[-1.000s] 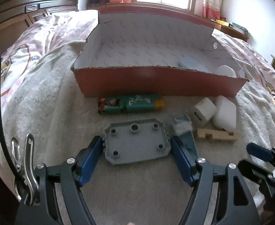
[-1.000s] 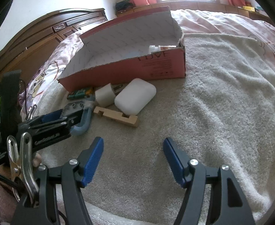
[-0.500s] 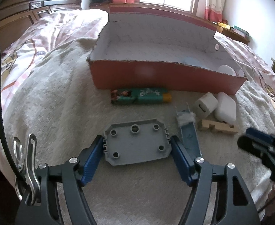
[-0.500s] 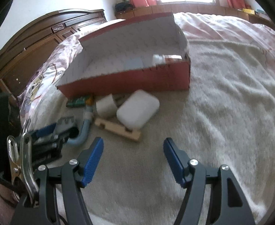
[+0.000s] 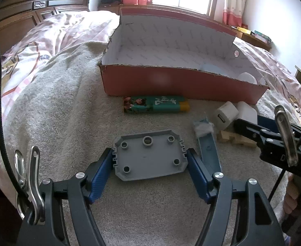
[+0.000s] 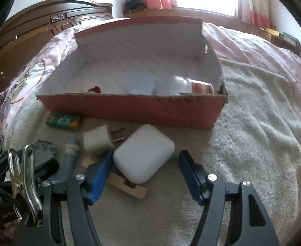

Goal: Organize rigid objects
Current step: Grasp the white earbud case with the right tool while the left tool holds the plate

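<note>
Since a second ago the right gripper (image 6: 145,176) has swung toward the red cardboard box (image 6: 130,108), so that the white earbud case (image 6: 143,152) now sits between its blue pads, nearer the left one; the jaws stand apart and do not press on the case. The left gripper (image 5: 150,164) has hardly shifted and is clamped on the grey plastic plate (image 5: 149,155), both pads against its notched side edges (the plate lies flat on the beige towel (image 5: 54,110)). Just right of the plate lies a blue tube (image 5: 209,149) with a white wad at its far end. Beyond it are a white wall charger (image 5: 225,115) and a wooden block (image 5: 235,139), the earbud case resting on the block. A green printed box (image 5: 155,104) lies along the red box's front wall. Inside the red box are a pale blue round lid (image 6: 141,86) and a white bottle with an orange label (image 6: 191,86).
</note>
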`<control>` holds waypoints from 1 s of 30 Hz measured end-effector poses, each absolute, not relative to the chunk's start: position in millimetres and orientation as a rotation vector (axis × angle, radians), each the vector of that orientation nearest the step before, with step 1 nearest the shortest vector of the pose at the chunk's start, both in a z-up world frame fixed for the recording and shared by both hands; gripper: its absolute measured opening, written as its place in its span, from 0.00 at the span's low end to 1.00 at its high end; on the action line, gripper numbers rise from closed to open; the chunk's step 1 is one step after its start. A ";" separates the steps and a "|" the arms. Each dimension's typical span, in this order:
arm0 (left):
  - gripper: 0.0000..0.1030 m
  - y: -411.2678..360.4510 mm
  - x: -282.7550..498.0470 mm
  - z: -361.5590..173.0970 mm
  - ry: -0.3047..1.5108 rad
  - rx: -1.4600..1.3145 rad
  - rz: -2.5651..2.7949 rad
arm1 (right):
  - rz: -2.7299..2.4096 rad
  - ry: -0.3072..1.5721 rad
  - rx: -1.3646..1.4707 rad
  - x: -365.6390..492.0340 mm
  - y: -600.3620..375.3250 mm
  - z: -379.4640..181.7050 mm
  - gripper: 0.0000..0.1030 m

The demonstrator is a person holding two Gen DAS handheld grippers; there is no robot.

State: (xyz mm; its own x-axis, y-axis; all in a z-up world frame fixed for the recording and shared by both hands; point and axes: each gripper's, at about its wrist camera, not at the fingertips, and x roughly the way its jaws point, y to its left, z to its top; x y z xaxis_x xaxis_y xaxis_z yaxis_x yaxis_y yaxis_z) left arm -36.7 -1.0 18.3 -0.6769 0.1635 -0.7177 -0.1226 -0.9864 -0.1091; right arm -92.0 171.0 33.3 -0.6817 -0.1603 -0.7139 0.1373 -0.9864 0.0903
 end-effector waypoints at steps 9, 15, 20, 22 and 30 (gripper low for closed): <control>0.70 1.9 -36.0 18.5 -0.070 -1.181 2.746 | -2.782 -0.004 1.154 -94.1 168.0 30.7 0.67; 0.70 -1.9 -32.8 22.0 -0.064 -1.175 2.763 | -2.791 -0.014 1.131 -90.0 169.3 30.7 0.63; 0.70 -11.0 -28.2 27.7 -0.072 -1.174 2.789 | -2.780 -0.089 1.119 -83.8 177.4 33.5 0.63; 0.70 -13.8 -26.6 30.8 -0.083 -1.171 2.795 | -2.775 -0.112 1.114 -79.6 180.4 34.7 0.63; 0.70 -11.4 -22.7 42.0 -0.102 -1.141 2.783 | -2.758 -0.166 1.061 -60.5 186.3 45.7 0.63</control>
State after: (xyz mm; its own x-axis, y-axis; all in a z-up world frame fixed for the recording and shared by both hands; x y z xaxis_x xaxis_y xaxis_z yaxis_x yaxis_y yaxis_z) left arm -22.7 -11.4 42.0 -0.7053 0.1471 -0.6935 -0.0960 -0.9890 -0.1122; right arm -60.5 186.3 45.7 -0.7289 -0.2082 -0.6523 0.1286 -0.9773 0.1683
